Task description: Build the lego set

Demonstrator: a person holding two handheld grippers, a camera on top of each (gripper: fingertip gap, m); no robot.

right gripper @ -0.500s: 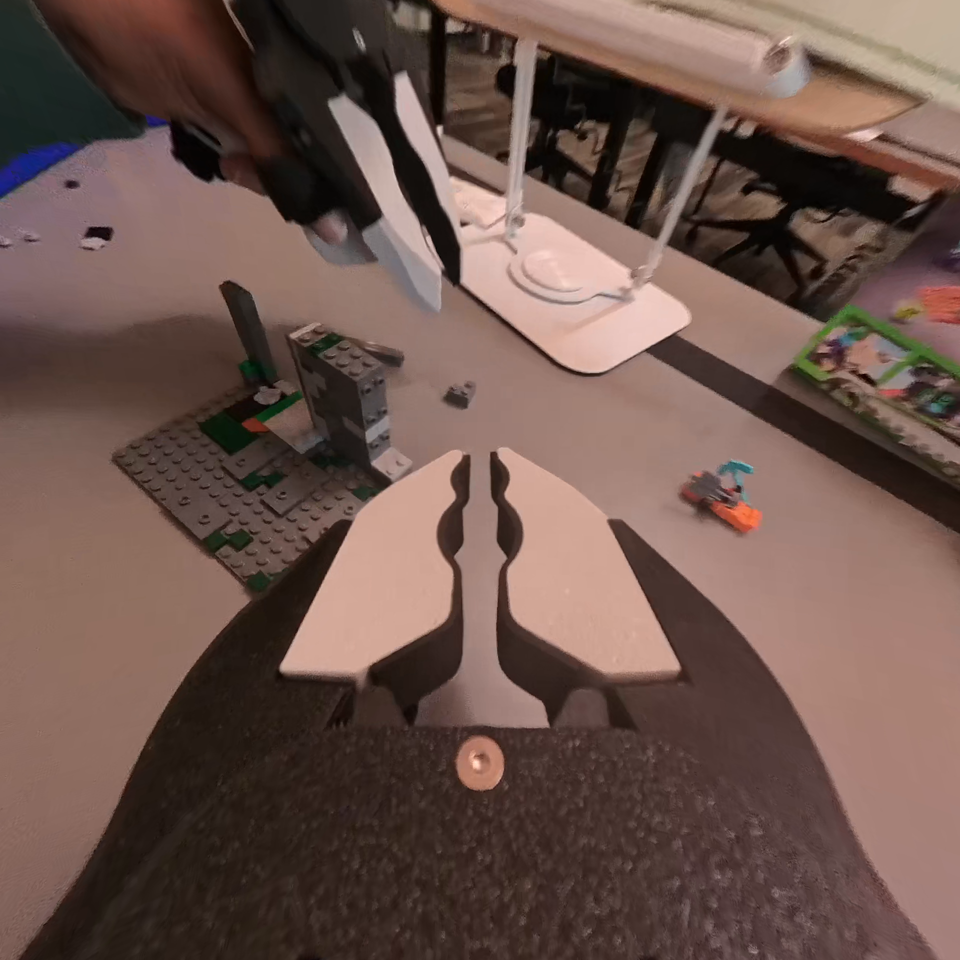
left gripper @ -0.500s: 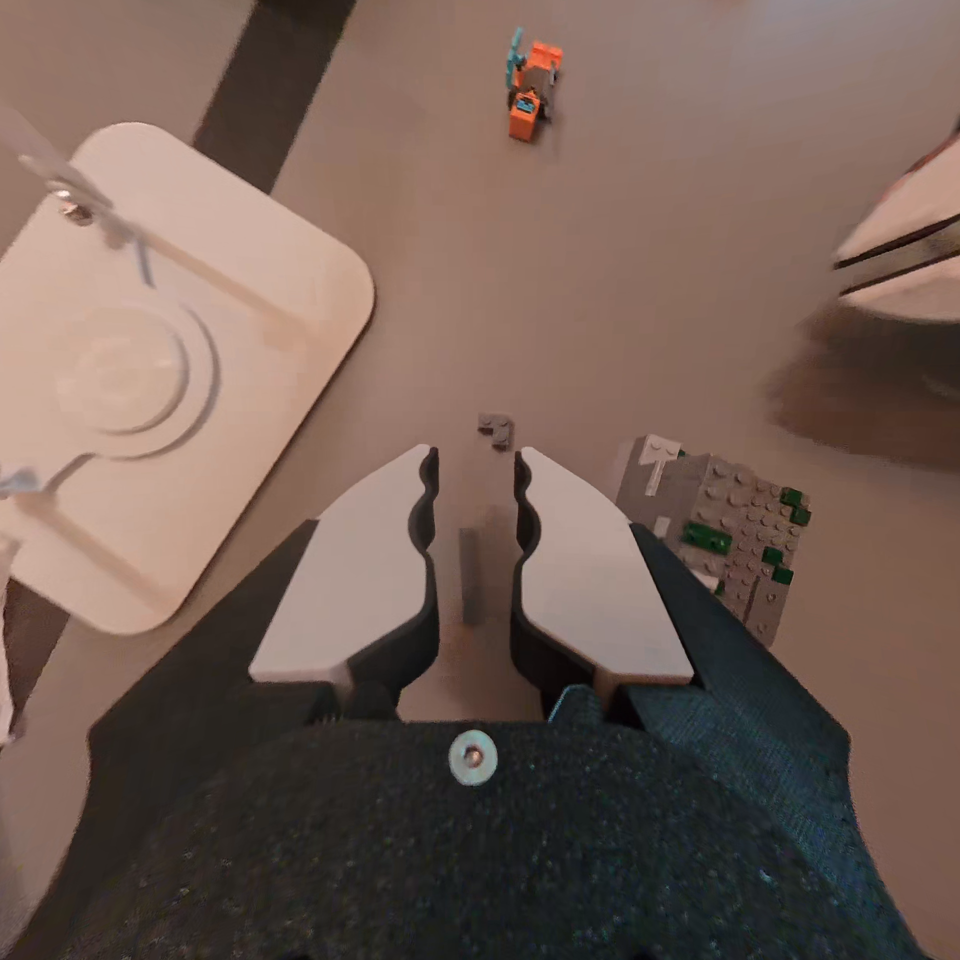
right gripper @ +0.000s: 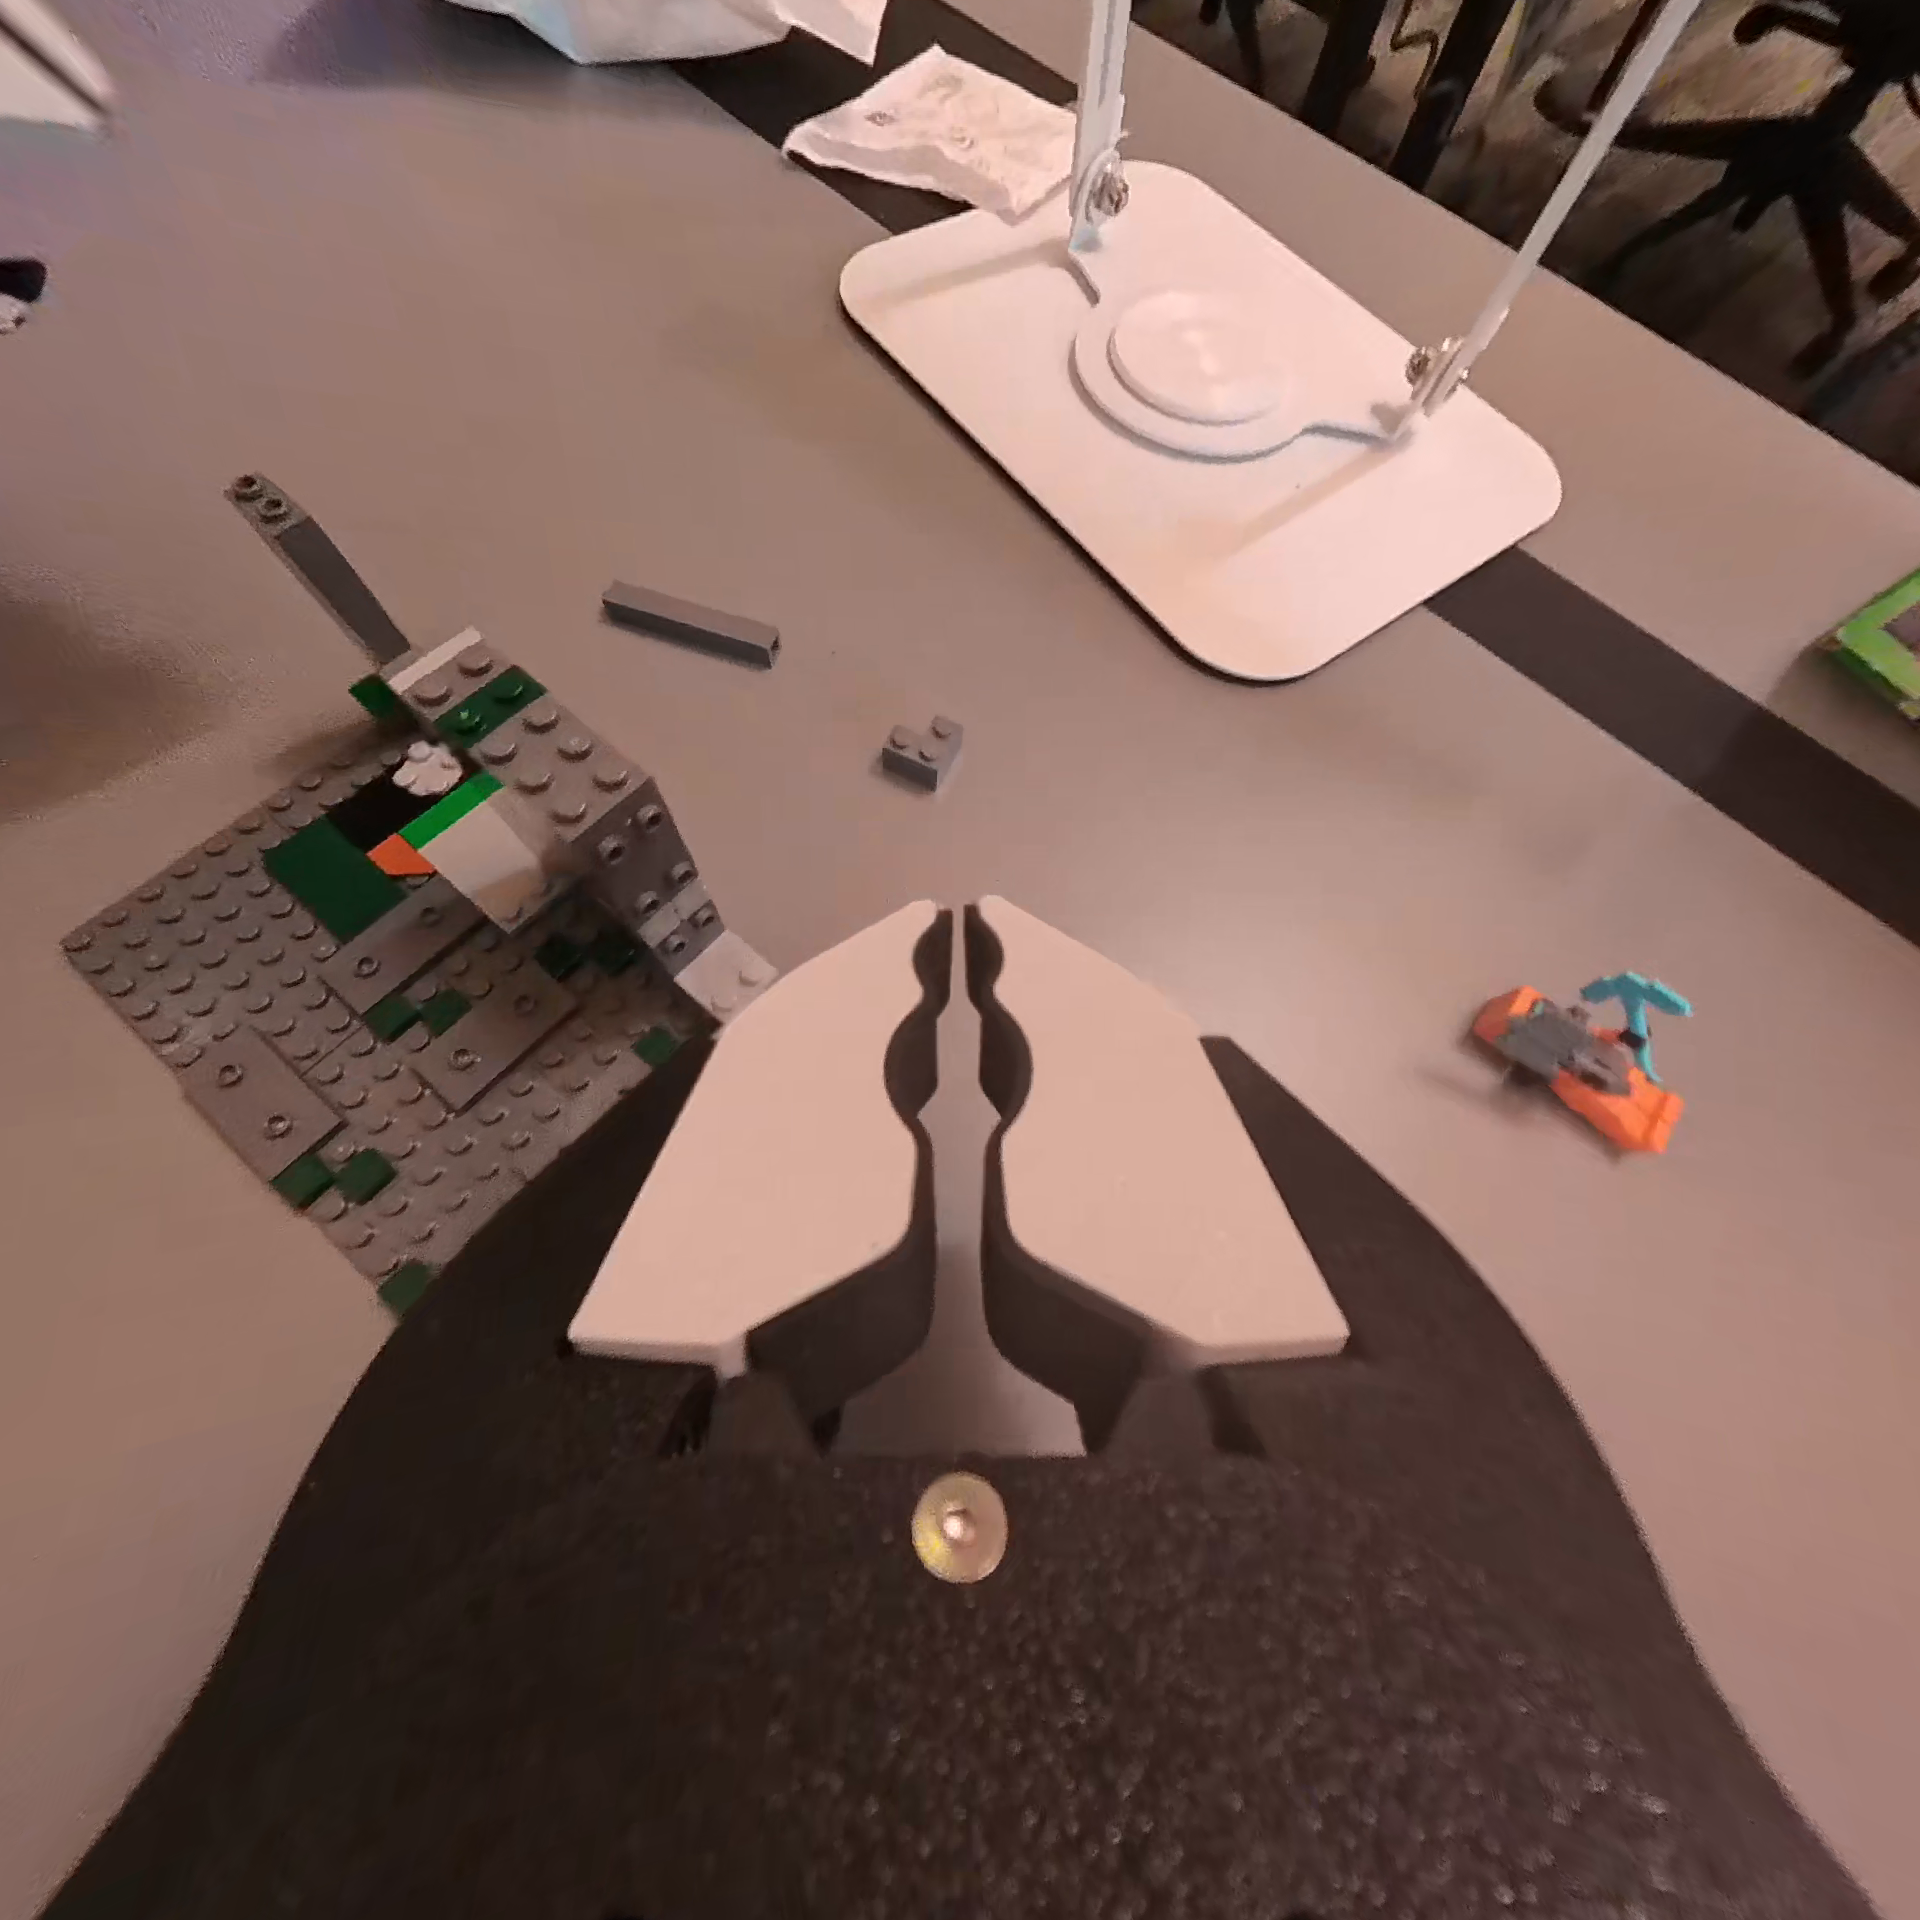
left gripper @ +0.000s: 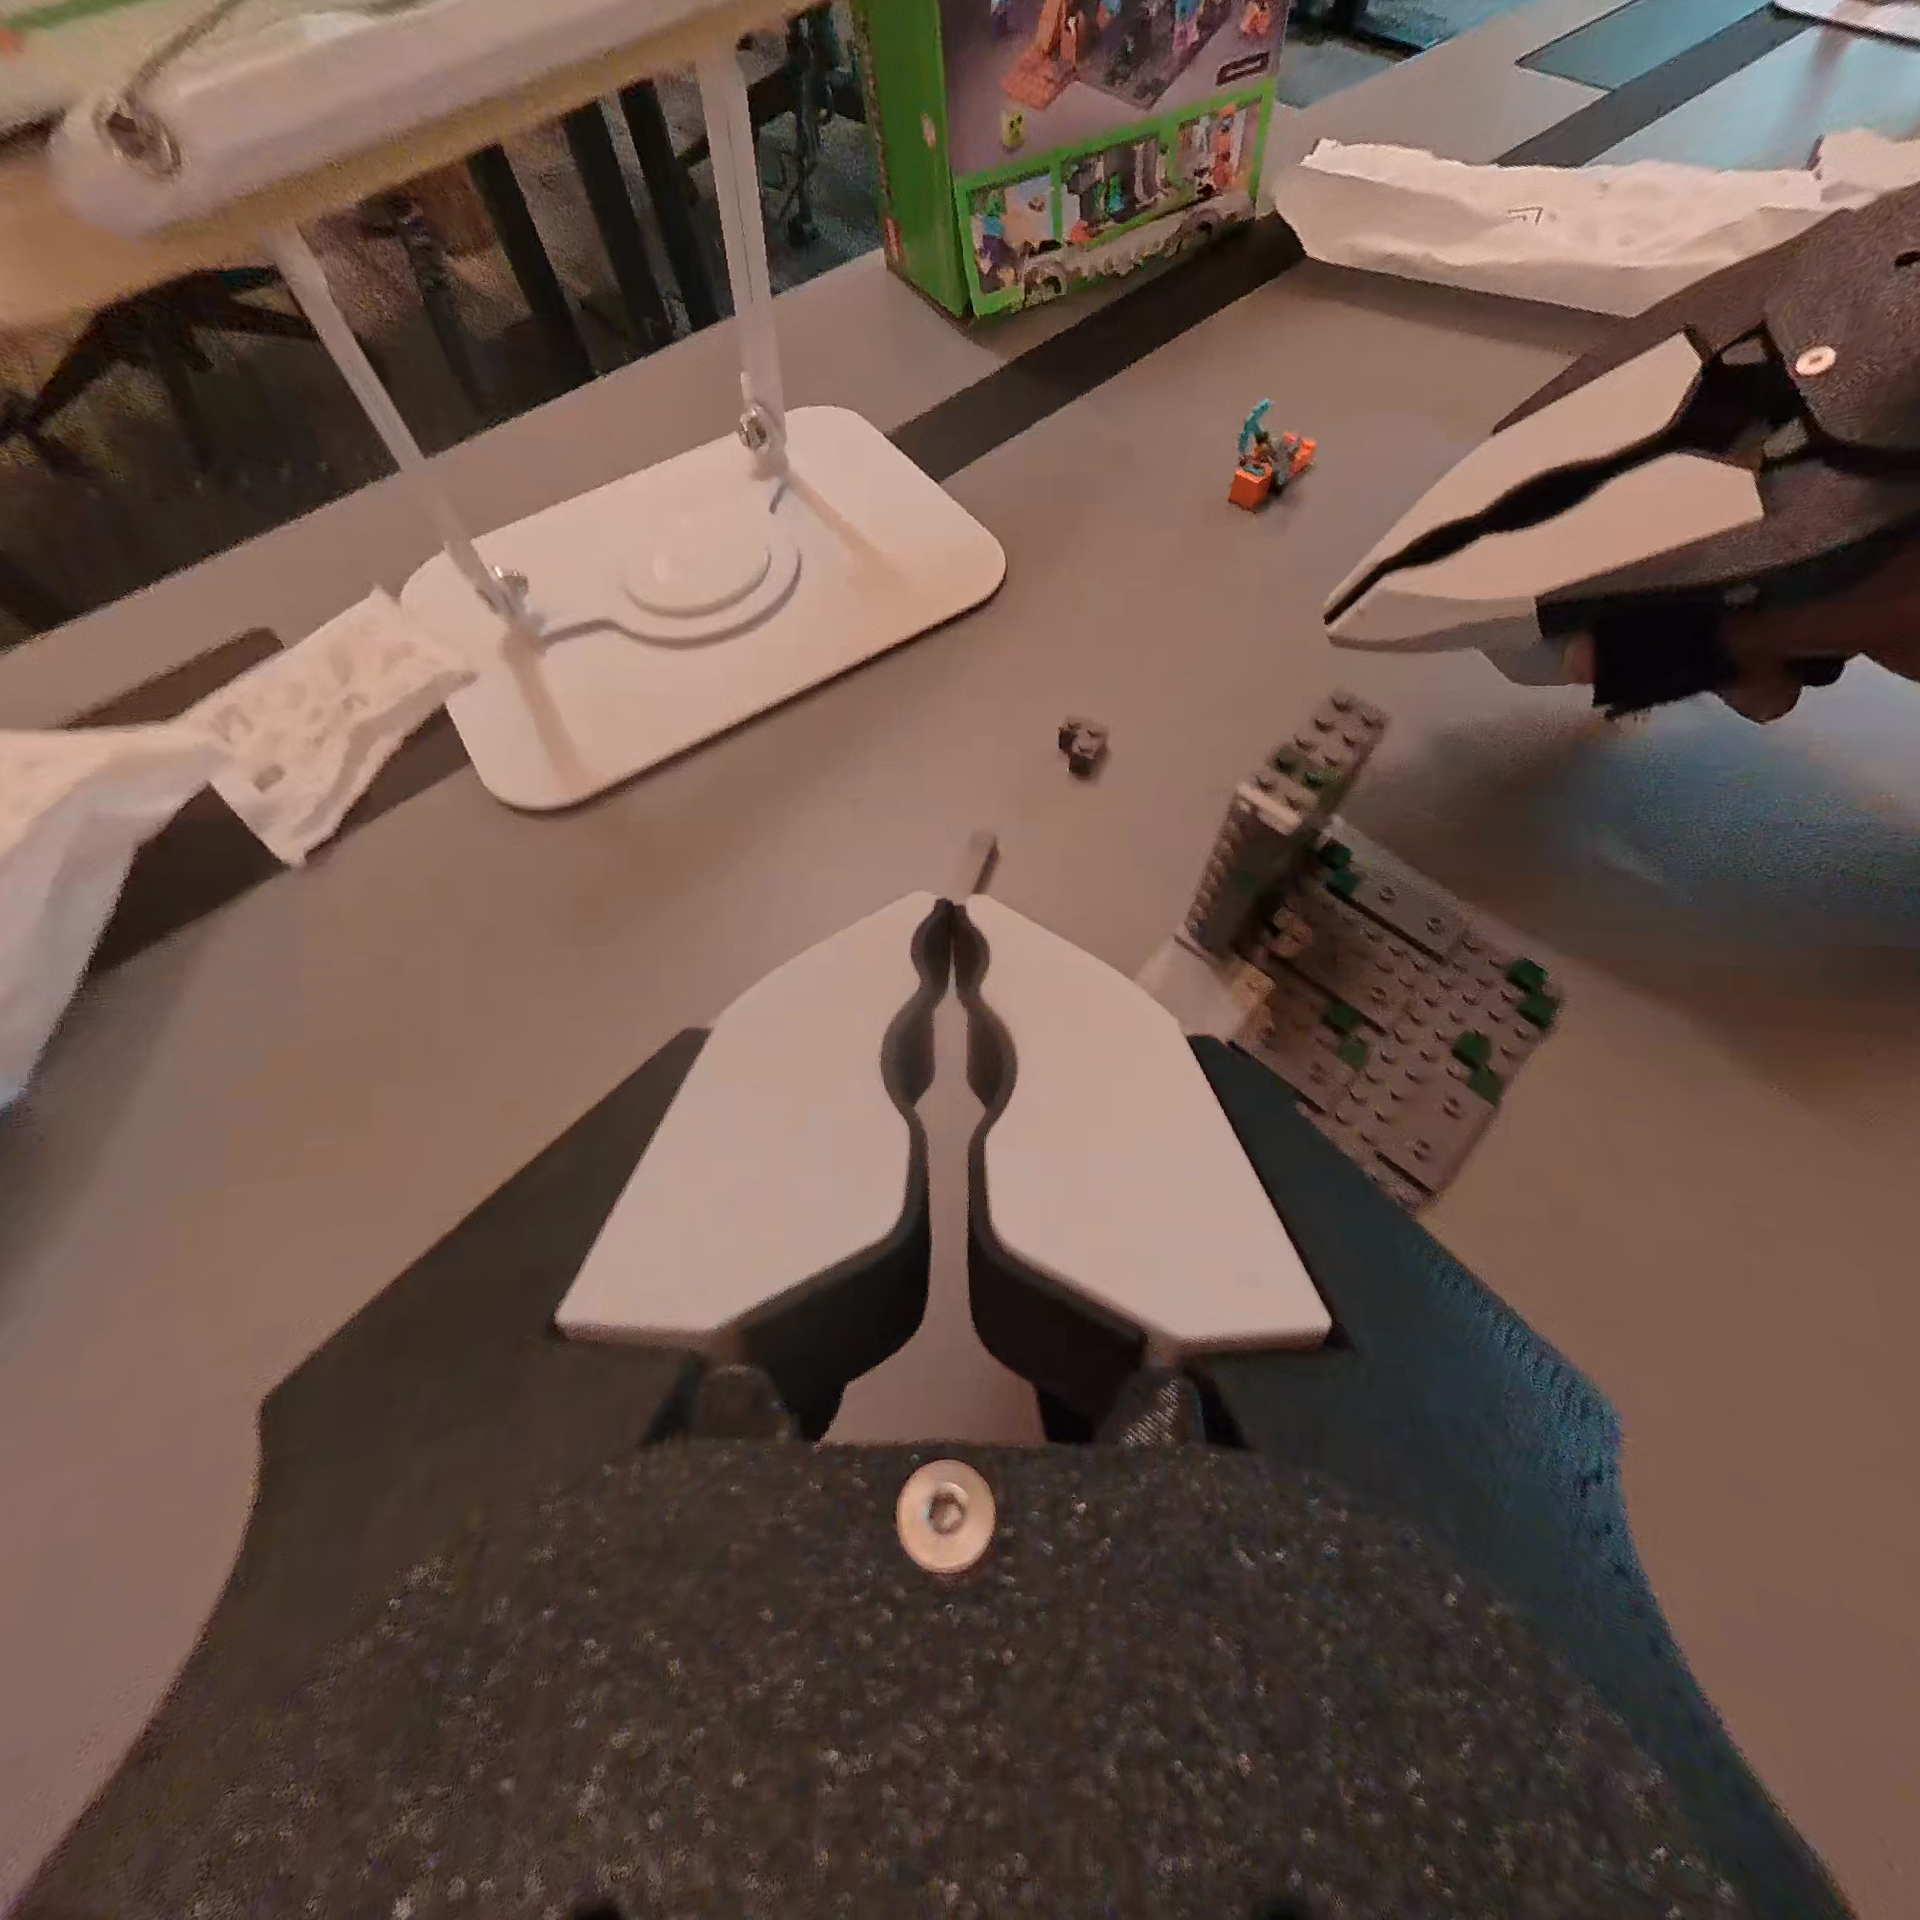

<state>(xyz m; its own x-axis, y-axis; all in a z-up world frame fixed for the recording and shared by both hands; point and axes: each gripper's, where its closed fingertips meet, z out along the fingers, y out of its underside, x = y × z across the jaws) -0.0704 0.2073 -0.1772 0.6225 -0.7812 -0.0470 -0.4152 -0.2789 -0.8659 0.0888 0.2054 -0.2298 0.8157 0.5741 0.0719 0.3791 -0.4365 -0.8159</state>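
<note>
At the left of the right wrist view, on the matte grey surface (right gripper: 623, 312), sits the build (right gripper: 343, 997): a studded grey baseplate with green patches and a blocky corner tower. A smooth white stand base (right gripper: 1299, 540) fills the upper right.

Two loose parts lie between them: a long slim grey bar (right gripper: 691, 623) and a small L-shaped brick (right gripper: 920, 753). An orange figure (right gripper: 1579, 1070) lies at the right.

Both the left gripper (left gripper: 961, 906) and the right gripper (right gripper: 958, 914) are clenched and empty. The step looks like fetching the next part. That calls for spreading the fingers and pinching the bar across its narrow sides.
</note>
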